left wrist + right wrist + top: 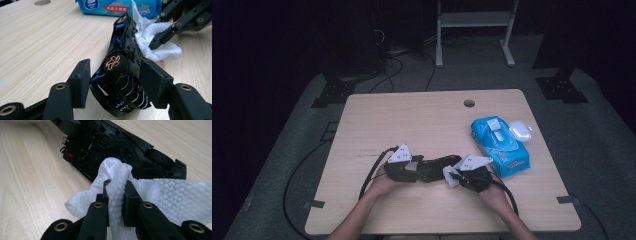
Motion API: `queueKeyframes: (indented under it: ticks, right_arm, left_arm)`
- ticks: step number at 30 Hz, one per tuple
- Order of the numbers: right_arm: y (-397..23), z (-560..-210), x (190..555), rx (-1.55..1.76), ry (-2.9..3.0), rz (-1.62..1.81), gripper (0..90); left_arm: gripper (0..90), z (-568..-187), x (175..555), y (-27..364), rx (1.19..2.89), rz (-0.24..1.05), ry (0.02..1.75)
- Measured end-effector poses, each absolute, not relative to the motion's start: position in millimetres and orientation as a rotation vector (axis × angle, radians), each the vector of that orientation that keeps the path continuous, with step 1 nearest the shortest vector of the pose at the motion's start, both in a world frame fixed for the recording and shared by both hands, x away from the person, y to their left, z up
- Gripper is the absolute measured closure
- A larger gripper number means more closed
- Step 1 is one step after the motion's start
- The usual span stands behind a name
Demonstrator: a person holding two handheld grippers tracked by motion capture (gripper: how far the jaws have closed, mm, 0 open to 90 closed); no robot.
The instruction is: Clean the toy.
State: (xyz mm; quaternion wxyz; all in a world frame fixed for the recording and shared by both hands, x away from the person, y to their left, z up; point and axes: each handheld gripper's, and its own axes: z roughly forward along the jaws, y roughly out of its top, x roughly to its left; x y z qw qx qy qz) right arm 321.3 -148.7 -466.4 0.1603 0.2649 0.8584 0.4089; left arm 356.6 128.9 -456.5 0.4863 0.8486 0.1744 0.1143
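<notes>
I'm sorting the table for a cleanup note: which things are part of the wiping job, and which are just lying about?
In use: black toy car between the left gripper jaws; white wipe pinched in the right gripper.
Lying about: blue wipes pack; small white case beside it.

Both forearms come in from the bottom edge of the high view and meet just below the middle of the frame. The left hand holds the left gripper, pointing right; in the left gripper view its jaws rise from the lower corners, part-way apart. The right hand holds the right gripper, pointing left toward the other; in the right gripper view its jaws stand at bottom centre, pinched tight.
</notes>
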Motion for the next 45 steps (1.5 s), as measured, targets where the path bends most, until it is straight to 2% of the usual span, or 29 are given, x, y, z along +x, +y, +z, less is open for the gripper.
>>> queueKeyframes:
  ticks: [3, 16, 22, 28, 35, 45]
  right_arm:
    - [-148.8, -467.1, 323.0, 0.76, 2.465, 1.146, 82.1]
    - [-149.7, -466.0, 322.8, 0.769, 2.498, 1.132, 81.9]
    - [-150.9, -439.0, 319.7, 0.759, 2.462, 1.219, 82.0]
    - [-139.9, -412.5, 340.6, 0.801, 2.387, 1.285, 82.1]
    - [-120.7, -421.3, 352.6, 0.785, 2.446, 1.225, 82.0]
    - [-123.6, -425.8, 330.7, 0.718, 2.419, 1.238, 82.1]
  left_arm:
    - [47.7, -456.0, 355.2, 129.1, 2.052, 0.291, 0.408]
    - [47.8, -456.0, 349.8, 127.5, 2.059, 0.337, 0.368]
    - [47.8, -455.7, 346.4, 124.7, 2.064, 0.343, 0.341]
    - [47.7, -455.4, 342.8, 123.0, 2.068, 0.354, 0.319]
    - [47.7, -455.4, 339.2, 124.1, 2.072, 0.368, 0.3]
    - [47.6, -453.8, 327.5, 122.2, 2.09, 0.369, 0.251]
